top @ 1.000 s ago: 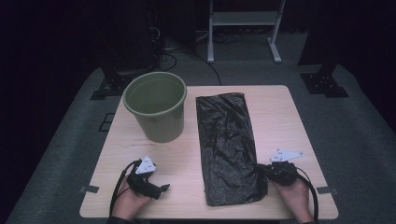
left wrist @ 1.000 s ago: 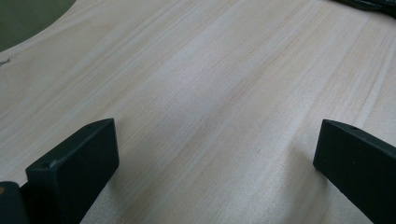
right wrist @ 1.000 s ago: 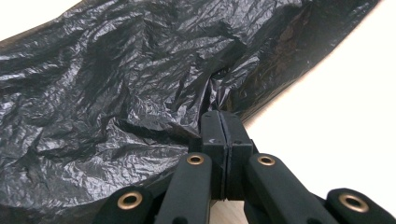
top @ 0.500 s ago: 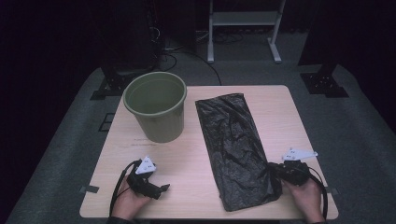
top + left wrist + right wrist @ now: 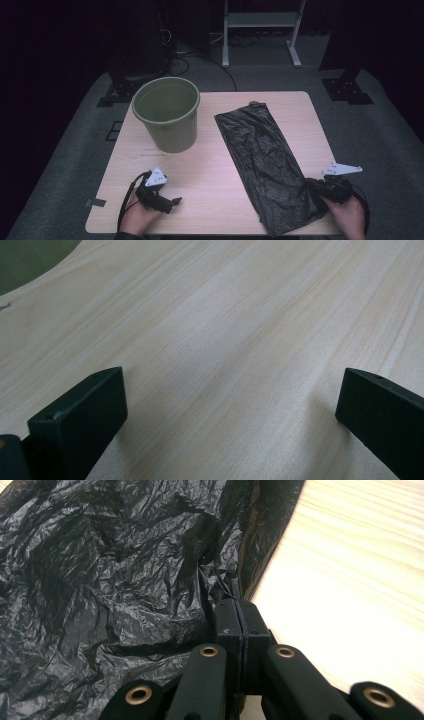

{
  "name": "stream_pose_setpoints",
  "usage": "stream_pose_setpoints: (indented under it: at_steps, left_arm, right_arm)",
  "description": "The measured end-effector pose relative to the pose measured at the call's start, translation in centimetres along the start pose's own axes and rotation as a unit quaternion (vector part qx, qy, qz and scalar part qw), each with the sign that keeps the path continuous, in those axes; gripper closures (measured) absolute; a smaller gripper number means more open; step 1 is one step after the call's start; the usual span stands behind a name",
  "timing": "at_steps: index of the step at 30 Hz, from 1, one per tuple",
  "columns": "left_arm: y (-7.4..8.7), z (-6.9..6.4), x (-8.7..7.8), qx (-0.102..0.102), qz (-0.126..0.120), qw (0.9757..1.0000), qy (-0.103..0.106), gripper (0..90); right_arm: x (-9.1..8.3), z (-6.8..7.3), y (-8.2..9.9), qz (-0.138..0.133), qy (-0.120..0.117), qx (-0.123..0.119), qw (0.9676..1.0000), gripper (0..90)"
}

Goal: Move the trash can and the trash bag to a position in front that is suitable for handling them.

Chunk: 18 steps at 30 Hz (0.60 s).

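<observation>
Right gripper [image 5: 239,605] pinching black bag [image 5: 265,155] edge — left gripper [image 5: 230,405] jaws apart, empty.

The right claw [image 5: 311,190], clamped on the black bin bag's [image 5: 265,155] edge, is carried further toward the surface's [image 5: 220,170] right near corner. The bag is dragged with it, slewed diagonally, its near end now hanging over the front edge.
</observation>
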<state>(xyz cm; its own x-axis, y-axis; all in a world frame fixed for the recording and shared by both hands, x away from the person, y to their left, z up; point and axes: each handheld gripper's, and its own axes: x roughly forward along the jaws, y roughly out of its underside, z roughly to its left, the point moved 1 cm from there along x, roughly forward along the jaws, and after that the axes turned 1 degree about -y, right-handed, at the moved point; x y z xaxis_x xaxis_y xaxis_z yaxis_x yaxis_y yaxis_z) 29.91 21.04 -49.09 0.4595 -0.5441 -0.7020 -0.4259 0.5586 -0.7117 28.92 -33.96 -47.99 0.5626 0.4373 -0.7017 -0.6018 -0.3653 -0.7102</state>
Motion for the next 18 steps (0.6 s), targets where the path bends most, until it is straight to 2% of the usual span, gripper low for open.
stream_pose_setpoints:
  at_steps: [9, 14, 16, 17, 18]
  left_arm:
    - [0.0, 0.0, 0.0, 0.0, 0.0, 1.0, 0.0, 0.0]
    - [0.0, 0.0, 0.0, 0.001, 0.0, 1.0, 0.001, 0.0]
    - [0.0, 0.0, 0.0, 0.001, 0.0, 1.0, 0.001, 0.0]
    - [0.0, 0.0, 0.0, 0.001, 0.0, 1.0, 0.001, 0.0]
    - [0.0, 0.0, 0.0, 0.001, 0.0, 1.0, 0.001, 0.0]
  right_arm:
    - [-0.8, -0.7, 0.9, 0.005, 0.01, 0.011, 0.9999, 84.7]
    - [-1.2, -0.5, 0.5, -0.011, 0.022, 0.015, 0.9996, 66.7]
    - [-1.3, -0.4, 0.5, -0.014, 0.023, 0.018, 0.9995, 63.9]
    - [-1.4, -0.3, 0.2, -0.017, 0.022, 0.023, 0.9993, 54.9]
    - [-1.4, -0.3, 0.2, -0.017, 0.022, 0.023, 0.9993, 54.9]
